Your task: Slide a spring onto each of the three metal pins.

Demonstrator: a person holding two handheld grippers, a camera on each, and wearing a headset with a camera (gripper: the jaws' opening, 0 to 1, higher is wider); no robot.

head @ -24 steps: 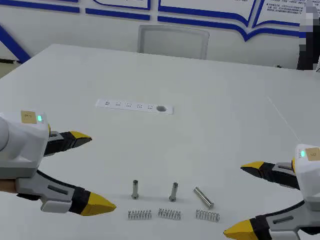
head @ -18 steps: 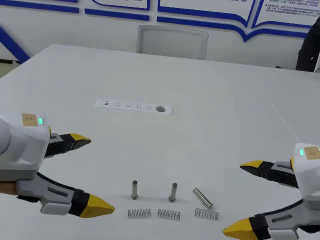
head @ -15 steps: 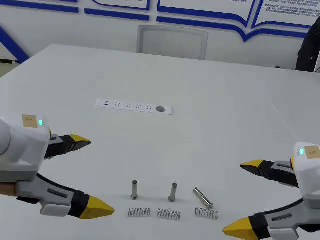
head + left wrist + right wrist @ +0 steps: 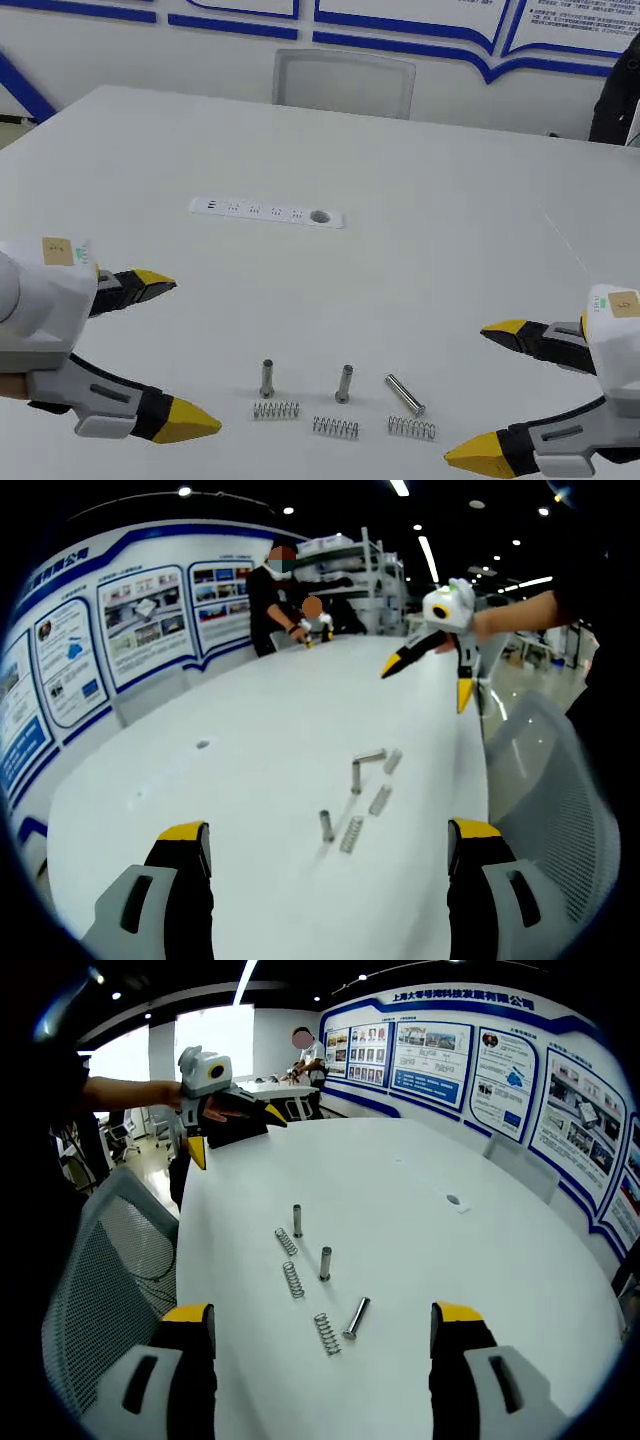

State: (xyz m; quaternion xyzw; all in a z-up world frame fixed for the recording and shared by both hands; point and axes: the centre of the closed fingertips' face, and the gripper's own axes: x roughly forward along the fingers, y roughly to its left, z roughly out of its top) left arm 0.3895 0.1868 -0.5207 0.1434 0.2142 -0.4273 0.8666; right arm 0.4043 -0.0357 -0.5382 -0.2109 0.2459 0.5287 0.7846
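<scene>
Head view, white desk [image 4: 420, 200].

Left gripper [image 4: 182, 350]: jaws spread wide, yellow tips well apart, holding nothing. It hovers over the near left part of the desk, left of the parts.

Right gripper [image 4: 472, 395]: jaws also wide, holding nothing, over the near right part of the desk, right of the parts.

Parts sit between the two grippers, near the desk's near edge, in two rows.

Far row, three metal pins:
- left pin [image 4: 267, 378] stands upright on its head
- middle pin [image 4: 344, 383] stands upright too
- right pin [image 4: 405, 395] lies flat, slanting from far left to near right

Near row, three coil springs, each lying on its side just in front of a pin:
- left spring [image 4: 276, 410]
- middle spring [image 4: 336, 427]
- right spring [image 4: 412, 428], close by the lying pin's near end; contact unclear

No spring sits on any pin. Neither gripper touches a part.

Both gripper views agree: two pins upright, one flat, and a loose spring beside each.

Farther off, a white power strip [image 4: 267, 211] is set flush in the middle of the desk. A grey chair [image 4: 345, 82] stands at the far edge.
</scene>
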